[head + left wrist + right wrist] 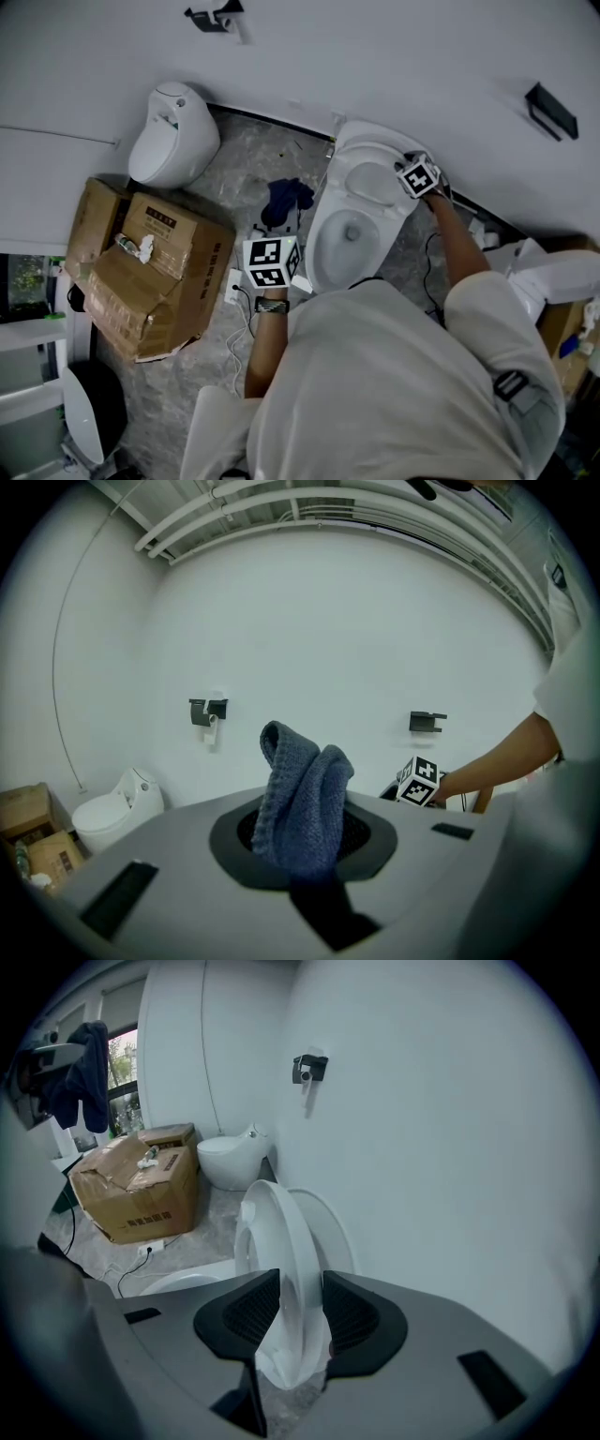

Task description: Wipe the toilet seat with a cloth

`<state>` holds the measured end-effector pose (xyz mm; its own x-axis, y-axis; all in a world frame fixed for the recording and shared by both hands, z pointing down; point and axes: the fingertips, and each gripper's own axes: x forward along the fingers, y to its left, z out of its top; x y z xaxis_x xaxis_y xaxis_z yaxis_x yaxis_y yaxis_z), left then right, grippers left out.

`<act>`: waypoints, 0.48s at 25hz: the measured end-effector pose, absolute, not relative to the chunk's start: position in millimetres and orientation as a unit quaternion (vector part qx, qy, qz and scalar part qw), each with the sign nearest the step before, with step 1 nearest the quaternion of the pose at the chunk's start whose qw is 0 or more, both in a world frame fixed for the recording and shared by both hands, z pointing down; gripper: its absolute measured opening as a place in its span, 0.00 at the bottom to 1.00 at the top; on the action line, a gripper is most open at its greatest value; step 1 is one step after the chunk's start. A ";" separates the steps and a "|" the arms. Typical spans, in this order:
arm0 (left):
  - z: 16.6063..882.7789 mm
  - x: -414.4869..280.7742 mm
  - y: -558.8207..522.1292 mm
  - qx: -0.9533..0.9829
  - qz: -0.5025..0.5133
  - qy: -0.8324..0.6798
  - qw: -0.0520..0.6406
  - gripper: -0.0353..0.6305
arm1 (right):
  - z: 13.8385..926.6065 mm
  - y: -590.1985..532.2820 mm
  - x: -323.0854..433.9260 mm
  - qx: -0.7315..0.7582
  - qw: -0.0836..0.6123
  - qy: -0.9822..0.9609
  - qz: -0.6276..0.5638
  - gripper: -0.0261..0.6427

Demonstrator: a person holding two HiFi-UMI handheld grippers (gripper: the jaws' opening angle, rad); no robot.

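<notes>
Head view: cardboard boxes (pixel 150 272) (crumpled) stand left of the toilet (pixel 321 239).

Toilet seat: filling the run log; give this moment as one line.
left gripper: shut on blue knitted cloth | right gripper: shut on raised white toilet seat | cloth: off the seat
</notes>
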<state>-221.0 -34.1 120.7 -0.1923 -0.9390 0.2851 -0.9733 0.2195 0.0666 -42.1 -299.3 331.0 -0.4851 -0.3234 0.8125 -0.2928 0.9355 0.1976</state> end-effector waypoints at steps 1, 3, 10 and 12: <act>120.6 -221.0 -32.3 0.625 0.063 -0.766 0.135 0.14 | 331.9 -293.3 -40.9 0.181 0.479 -0.859 -0.013 0.28; 119.7 -218.9 -28.4 0.633 0.061 -0.759 0.139 0.14 | 333.6 -279.5 -38.0 0.185 0.485 -0.855 -0.006 0.28; 125.3 -215.9 -7.9 0.659 0.064 -0.738 0.132 0.14 | 328.2 -226.1 -31.6 0.194 0.472 -0.859 0.026 0.24; 128.5 -214.8 1.4 0.665 0.064 -0.731 0.135 0.14 | 327.9 -208.8 -29.7 0.194 0.469 -0.861 0.030 0.24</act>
<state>-214.8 1.4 128.5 -0.0781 -0.9561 0.2824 -0.9907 0.1061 0.0852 -29.7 -208.8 327.9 -0.4846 -0.3072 0.8190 -0.3626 0.9226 0.1315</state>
